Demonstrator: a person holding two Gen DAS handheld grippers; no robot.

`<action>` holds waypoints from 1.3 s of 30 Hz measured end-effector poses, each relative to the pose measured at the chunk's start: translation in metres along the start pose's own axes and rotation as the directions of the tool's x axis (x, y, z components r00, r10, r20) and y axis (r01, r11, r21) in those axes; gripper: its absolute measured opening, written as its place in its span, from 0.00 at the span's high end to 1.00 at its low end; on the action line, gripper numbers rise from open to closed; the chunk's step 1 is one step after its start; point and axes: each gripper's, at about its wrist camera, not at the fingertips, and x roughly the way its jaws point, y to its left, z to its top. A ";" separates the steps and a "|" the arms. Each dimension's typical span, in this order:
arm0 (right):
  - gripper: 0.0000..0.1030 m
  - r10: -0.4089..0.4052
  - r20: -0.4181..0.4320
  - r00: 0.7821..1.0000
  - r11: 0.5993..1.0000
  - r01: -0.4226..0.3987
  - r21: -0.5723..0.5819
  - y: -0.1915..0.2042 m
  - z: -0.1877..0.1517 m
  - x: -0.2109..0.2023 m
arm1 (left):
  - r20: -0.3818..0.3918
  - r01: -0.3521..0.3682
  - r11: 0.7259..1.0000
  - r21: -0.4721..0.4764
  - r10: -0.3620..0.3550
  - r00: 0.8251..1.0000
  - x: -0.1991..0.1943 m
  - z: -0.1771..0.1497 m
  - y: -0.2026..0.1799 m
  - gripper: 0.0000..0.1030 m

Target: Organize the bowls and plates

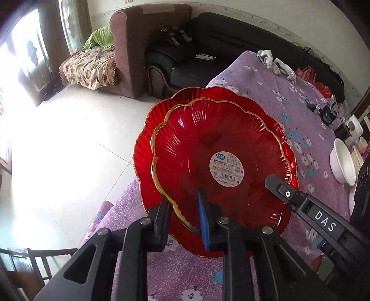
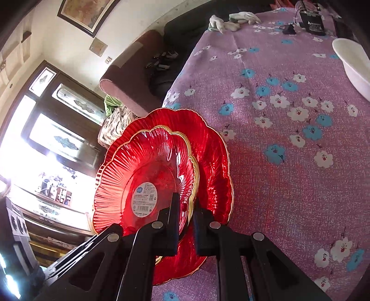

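Observation:
Two red glass plates with gold scalloped rims lie stacked at the left edge of the purple flowered table (image 1: 266, 104). The smaller plate (image 1: 215, 148) (image 2: 148, 171), with a round label, sits in the larger plate (image 1: 143, 162) (image 2: 215, 162), which juts out over the floor. My left gripper (image 1: 183, 222) straddles the smaller plate's near rim; there is a gap at the pads, so it is open. My right gripper (image 2: 187, 217) is shut on the same plate's rim on the other side. In the left wrist view its upper finger (image 1: 277, 187) lies on the plate's inside.
A white bowl (image 1: 342, 162) (image 2: 353, 67) stands to the right on the table. White gloves (image 1: 275, 62) (image 2: 231, 22) and a black device with cables (image 1: 326, 113) (image 2: 312, 25) lie at the far end. An armchair (image 1: 136, 46) and a black sofa (image 1: 208, 46) stand beyond; tiled floor lies left.

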 end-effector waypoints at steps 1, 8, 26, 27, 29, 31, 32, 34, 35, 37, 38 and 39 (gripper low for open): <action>0.89 -0.005 0.001 1.000 1.000 0.005 -0.002 0.000 0.000 0.000 | 0.014 -0.038 0.999 0.016 0.038 0.999 -0.002 0.001 -0.002 0.73; 0.90 -0.045 0.002 0.999 0.999 0.045 -0.029 0.001 0.006 0.000 | 0.183 -0.263 0.963 0.062 0.248 0.951 -0.031 0.009 0.000 0.39; 0.83 -0.242 0.285 0.927 0.904 0.322 -0.279 0.043 0.000 -0.032 | 0.137 -0.174 0.984 0.026 0.169 0.976 -0.035 -0.003 0.012 0.39; 0.82 -0.239 0.305 0.922 0.904 0.326 -0.278 0.043 0.000 -0.036 | 0.138 -0.170 0.985 0.025 0.165 0.977 -0.036 -0.004 0.011 0.39; 0.81 -0.214 0.318 0.924 0.916 0.303 -0.262 0.040 0.002 -0.045 | 0.142 -0.164 0.986 0.026 0.158 0.977 -0.038 -0.005 0.009 0.39; 0.81 -0.203 0.312 0.928 0.929 0.283 -0.238 0.031 0.003 -0.051 | 0.140 -0.146 0.989 0.025 0.141 0.980 -0.039 -0.006 0.004 0.39; 0.81 -0.202 0.313 0.928 0.932 0.280 -0.229 0.028 0.000 -0.055 | 0.139 -0.137 0.990 0.027 0.132 0.981 -0.040 -0.007 0.001 0.39; 0.81 -0.206 0.316 0.926 0.933 0.283 -0.221 0.022 -0.002 -0.059 | 0.142 -0.123 0.991 0.043 0.116 0.983 -0.041 -0.010 -0.009 0.39; 0.81 -0.213 0.317 0.924 0.934 0.288 -0.212 0.016 -0.004 -0.062 | 0.142 -0.115 0.992 0.050 0.107 0.984 -0.040 -0.011 -0.015 0.39; 0.81 -0.217 0.318 0.923 0.937 0.288 -0.197 0.005 -0.007 -0.069 | 0.133 -0.093 0.993 0.071 0.083 0.988 -0.039 -0.014 -0.030 0.39; 0.81 -0.221 0.318 0.922 0.937 0.291 -0.193 0.001 -0.007 -0.071 | 0.130 -0.086 0.993 0.084 0.075 0.989 -0.038 -0.017 -0.037 0.39; 0.82 -0.228 0.318 0.920 0.938 0.296 -0.182 -0.006 -0.008 -0.075 | 0.130 -0.080 0.992 0.095 0.068 0.989 -0.038 -0.019 -0.043 0.39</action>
